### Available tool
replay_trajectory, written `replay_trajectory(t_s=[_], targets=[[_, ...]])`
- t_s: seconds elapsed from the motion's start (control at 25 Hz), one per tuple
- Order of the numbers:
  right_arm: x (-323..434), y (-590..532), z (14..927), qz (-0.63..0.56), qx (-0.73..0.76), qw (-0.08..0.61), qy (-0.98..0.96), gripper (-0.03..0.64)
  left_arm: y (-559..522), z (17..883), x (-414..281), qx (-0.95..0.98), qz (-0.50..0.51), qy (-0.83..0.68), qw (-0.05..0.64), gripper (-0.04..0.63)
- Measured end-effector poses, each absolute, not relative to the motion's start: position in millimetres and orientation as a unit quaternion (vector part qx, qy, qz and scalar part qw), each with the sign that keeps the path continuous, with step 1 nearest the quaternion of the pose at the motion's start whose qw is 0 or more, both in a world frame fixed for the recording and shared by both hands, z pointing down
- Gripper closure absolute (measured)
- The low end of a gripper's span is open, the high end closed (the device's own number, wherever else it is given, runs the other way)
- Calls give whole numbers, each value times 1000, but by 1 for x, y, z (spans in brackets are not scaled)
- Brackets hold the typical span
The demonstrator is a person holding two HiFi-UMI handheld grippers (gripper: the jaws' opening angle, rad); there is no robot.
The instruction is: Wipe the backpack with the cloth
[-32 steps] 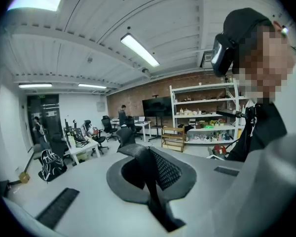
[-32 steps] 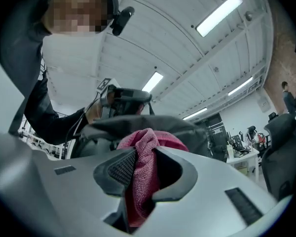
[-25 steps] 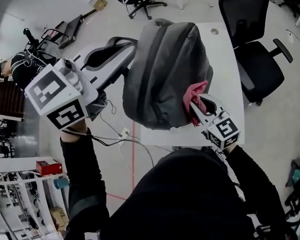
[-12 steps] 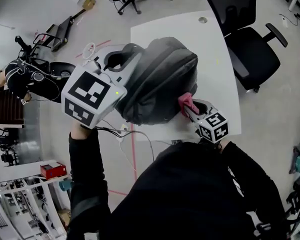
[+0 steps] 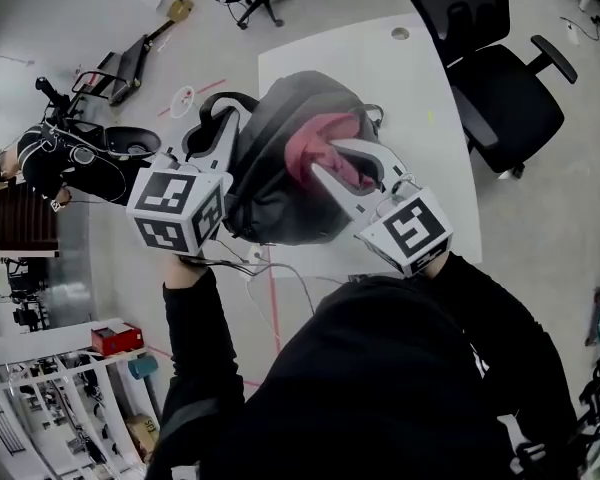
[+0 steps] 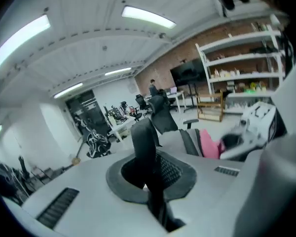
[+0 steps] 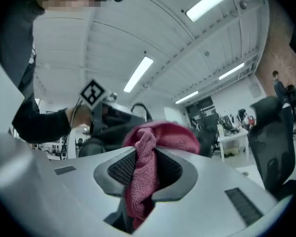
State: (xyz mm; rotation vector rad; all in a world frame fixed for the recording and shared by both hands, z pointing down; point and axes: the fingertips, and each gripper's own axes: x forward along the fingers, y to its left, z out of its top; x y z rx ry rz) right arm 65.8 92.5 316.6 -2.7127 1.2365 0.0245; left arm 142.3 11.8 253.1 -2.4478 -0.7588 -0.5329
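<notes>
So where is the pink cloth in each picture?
Head view: cloth in the middle, against the backpack.
Left gripper view: right of middle, beside the backpack.
Right gripper view: centre, pinched in the right gripper.
Shared landmark: the grey backpack.

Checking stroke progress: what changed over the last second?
The right gripper swept the pink cloth from the grey fabric backpack's near edge up over its top. The left gripper sank. Unchanged: left jaws shut on the black strap, right jaws on the cloth.
</notes>
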Motion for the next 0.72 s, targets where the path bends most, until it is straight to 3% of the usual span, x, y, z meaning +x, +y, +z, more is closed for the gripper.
replay_trajectory(t_s=[0.12, 0.4, 0.56, 0.72], targets=[[65, 92, 414, -90, -901, 65, 420, 517, 8, 256, 142, -928, -193, -258, 185, 578], [32, 132, 597, -322, -868, 61, 373, 517, 4, 255, 141, -939, -178, -229, 184, 577], [40, 141, 587, -318, -880, 107, 336, 517, -9, 254, 140, -941, -177, -232, 173, 577], [68, 145, 502, -217, -911, 119, 331, 517, -17, 257, 144, -942, -167, -236, 171, 577]])
